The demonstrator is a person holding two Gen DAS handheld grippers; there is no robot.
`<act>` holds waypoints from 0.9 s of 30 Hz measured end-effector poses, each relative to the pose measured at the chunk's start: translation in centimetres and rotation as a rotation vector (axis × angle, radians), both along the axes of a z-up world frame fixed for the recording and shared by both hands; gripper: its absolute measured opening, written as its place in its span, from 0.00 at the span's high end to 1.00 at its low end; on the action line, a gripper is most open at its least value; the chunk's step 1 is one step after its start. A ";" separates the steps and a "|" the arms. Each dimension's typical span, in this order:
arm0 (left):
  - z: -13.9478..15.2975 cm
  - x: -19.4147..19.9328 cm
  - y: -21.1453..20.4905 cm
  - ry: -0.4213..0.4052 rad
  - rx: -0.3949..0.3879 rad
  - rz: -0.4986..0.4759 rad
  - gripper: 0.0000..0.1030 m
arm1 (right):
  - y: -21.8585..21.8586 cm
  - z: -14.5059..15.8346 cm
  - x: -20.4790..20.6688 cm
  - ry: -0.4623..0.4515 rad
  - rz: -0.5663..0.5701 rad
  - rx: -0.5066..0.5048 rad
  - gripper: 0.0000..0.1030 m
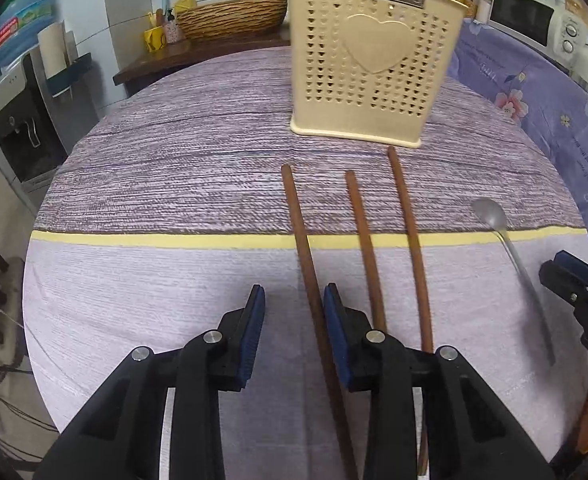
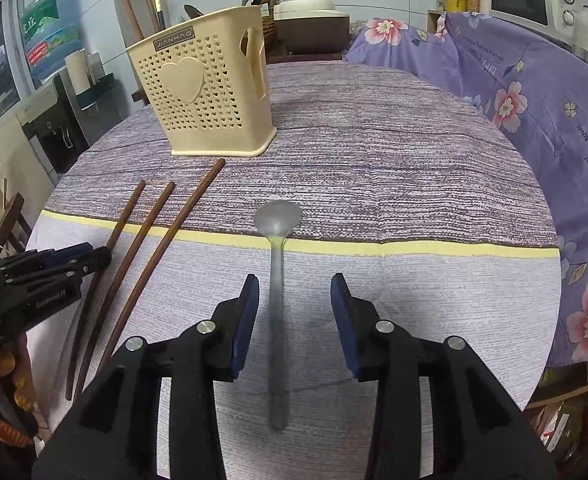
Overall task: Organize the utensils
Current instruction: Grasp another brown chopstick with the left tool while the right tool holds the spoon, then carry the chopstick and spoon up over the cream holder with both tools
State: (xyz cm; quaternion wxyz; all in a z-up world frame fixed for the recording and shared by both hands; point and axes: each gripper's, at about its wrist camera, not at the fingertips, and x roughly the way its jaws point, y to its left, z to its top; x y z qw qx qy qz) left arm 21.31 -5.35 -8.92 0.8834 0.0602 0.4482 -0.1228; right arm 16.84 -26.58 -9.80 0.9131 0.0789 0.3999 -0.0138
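Note:
Three brown chopsticks lie side by side on the tablecloth (image 1: 142, 288); the leftmost chopstick (image 1: 300, 232) runs between the open fingers of my left gripper (image 1: 294, 300), close to the right finger. The other two (image 1: 364, 232) (image 1: 408, 220) lie just right of it. A metal spoon (image 2: 277, 280) lies lengthwise between the open fingers of my right gripper (image 2: 295, 288); it also shows in the left wrist view (image 1: 510, 248). A cream perforated utensil holder (image 1: 374, 60) with a heart stands behind the chopsticks, with spoons inside. It also shows in the right wrist view (image 2: 206, 84).
A purple floral cloth (image 2: 534, 100) covers something at the table's right edge. A microwave (image 1: 530, 16) stands behind it. A wicker basket (image 1: 230, 16) sits on a counter at the back. A water dispenser (image 1: 22, 120) stands on the left.

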 end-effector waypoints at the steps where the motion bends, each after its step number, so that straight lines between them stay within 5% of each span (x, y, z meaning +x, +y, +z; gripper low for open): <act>1: 0.1 0.3 0.2 0.002 0.000 0.005 0.70 | -0.1 0.0 0.2 0.006 0.003 0.007 0.63; 17: 0.3 5.8 -0.7 0.041 0.013 0.048 0.70 | 1.7 -1.1 7.3 0.139 0.049 -0.028 0.55; 23: 0.3 7.5 -1.2 0.040 0.051 0.067 0.91 | 2.0 -0.9 9.3 0.160 0.047 -0.087 0.64; 27: 0.4 8.0 -1.1 0.045 0.036 0.078 0.91 | 1.4 -0.8 9.5 0.153 0.068 -0.034 0.64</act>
